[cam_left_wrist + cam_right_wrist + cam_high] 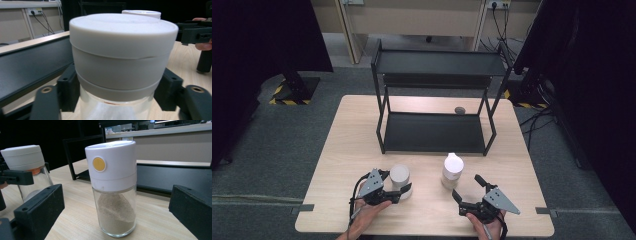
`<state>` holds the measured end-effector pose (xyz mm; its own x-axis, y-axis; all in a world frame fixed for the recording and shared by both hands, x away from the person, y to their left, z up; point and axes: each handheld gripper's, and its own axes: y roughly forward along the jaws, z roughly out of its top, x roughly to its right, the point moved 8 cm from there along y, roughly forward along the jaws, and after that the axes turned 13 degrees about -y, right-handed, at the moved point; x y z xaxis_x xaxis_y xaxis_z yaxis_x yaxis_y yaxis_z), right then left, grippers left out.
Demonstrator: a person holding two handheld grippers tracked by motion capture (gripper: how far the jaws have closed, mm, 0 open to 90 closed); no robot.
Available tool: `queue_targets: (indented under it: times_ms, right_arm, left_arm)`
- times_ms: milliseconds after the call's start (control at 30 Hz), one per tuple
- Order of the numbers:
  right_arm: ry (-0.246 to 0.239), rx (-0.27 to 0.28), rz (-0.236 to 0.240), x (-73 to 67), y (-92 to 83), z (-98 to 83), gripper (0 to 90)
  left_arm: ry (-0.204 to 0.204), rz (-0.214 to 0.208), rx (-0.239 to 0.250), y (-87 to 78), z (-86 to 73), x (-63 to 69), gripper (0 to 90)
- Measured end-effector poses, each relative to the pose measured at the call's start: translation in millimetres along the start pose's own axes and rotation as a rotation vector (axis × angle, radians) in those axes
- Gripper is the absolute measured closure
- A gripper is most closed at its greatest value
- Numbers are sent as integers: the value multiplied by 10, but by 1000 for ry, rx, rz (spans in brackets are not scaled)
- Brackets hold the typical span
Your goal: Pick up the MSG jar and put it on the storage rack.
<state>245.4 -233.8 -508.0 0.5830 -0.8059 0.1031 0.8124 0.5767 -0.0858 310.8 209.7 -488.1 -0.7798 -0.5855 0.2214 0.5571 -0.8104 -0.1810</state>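
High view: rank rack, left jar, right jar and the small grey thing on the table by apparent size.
1. Rack, by far the largest.
2-3. Left jar and right jar: they look alike in size. The left jar looks a bit wider, the right a bit taller, so no ranking.
4. Small grey thing behind the rack's lower shelf, the smallest.

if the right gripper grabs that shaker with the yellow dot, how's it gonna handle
The shaker has a clear, glass-like body, so it is probably stiff, smooth and somewhat slippery between the pads. It is tall and narrow with a bulky white cap, so a push near the top could tip it. The powder fills under half and lies slanted, so it will likely shift when tilted.
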Motion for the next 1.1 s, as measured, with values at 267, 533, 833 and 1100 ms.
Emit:
queue_targets:
  times_ms: [267, 533, 833, 1100]
  right_arm:
    - [-2, 2, 1, -6, -1, 5, 3]
    - [-1, 5, 1, -4, -7, 8, 4]
    - [1, 5, 2, -3, -6, 6, 3]
    - [2, 4, 3, -8, 1, 1, 3]
  left_arm:
    - [2, 11, -11, -8, 28, 11, 348]
    - [21, 6, -8, -33, 105, 33, 349]
    - [24, -6, -12, -53, 201, 45, 349]
    - [32, -11, -11, -75, 306, 67, 349]
